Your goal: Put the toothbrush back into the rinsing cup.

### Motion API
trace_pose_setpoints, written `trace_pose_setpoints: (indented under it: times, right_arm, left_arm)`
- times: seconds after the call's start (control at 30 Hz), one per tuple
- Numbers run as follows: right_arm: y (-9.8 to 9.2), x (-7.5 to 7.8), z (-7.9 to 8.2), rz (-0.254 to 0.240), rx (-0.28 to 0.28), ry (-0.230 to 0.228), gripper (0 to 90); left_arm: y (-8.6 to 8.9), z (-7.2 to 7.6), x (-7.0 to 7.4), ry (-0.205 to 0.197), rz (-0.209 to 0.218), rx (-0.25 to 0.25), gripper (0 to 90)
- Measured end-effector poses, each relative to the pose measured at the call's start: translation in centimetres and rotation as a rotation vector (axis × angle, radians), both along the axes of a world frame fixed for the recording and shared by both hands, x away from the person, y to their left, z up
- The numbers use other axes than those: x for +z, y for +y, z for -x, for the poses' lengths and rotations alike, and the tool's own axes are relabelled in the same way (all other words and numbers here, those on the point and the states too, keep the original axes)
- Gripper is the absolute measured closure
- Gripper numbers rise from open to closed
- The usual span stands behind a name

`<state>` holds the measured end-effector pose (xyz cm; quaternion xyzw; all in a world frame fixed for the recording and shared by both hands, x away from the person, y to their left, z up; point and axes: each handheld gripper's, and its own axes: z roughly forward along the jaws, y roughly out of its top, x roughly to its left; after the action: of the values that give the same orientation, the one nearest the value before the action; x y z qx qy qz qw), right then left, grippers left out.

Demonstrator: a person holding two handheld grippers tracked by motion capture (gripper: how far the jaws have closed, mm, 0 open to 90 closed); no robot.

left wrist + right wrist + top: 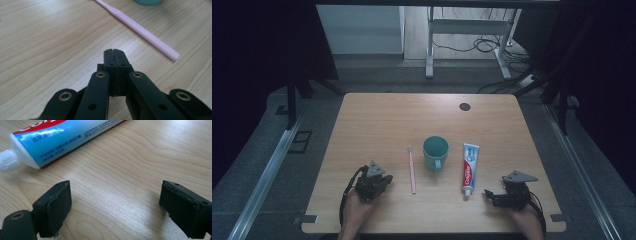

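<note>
On the wooden table (377, 120) a pink toothbrush (412, 170) lies lengthwise, left of a teal cup (435, 151) with its handle toward me. A blue and white toothpaste tube (469, 167) lies right of the cup, cap toward me. My left gripper (387, 179) rests near the front left, shut with nothing between its jaws; in the left gripper view the left gripper (115, 53) points at bare wood just short of the toothbrush (140, 31) handle end. My right gripper (490, 195) sits at the front right, open and empty. In the right gripper view the right gripper (115, 202) stands close to the tube (57, 140) and its white cap.
A black round grommet (465, 106) sits in the table's far right area. Beyond the table stand a metal frame (430, 45) and floor cables (482, 45). Metal rails (267, 170) run along both sides. The cup's base (147, 2) shows at the top of the left gripper view.
</note>
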<state>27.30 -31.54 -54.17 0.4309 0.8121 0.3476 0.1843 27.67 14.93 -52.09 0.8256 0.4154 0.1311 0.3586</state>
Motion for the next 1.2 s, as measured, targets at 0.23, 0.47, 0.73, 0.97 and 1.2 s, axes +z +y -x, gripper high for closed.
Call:
trace_pose_setpoints:
  times: [0.23, 0.47, 0.73, 0.97, 1.2]
  right_arm:
    - [0.0, 0.0, 0.0, 0.000, -0.003, 0.000, 10.3]
    - [0.0, 0.0, 0.0, 0.000, -0.004, 0.000, 10.3]
    - [0.1, 0.0, 0.0, 0.000, -0.006, 0.004, 10.3]
    - [0.1, 0.0, 0.0, 0.000, -0.006, 0.004, 10.3]
    - [0.1, 0.0, 0.0, 0.000, -0.006, 0.004, 10.3]
  left_arm:
    - [-0.8, -0.5, 0.4, -0.005, -0.005, -0.028, 89.6]
    - [-2.1, -1.4, 0.9, -0.006, -0.005, -0.063, 89.6]
    - [-4.1, -2.9, 0.7, 0.024, 0.005, -0.112, 89.7]
    - [-5.5, -3.5, 0.4, 0.039, 0.016, -0.130, 89.6]
    - [-6.7, -3.9, 0.0, 0.053, 0.010, -0.147, 89.6]
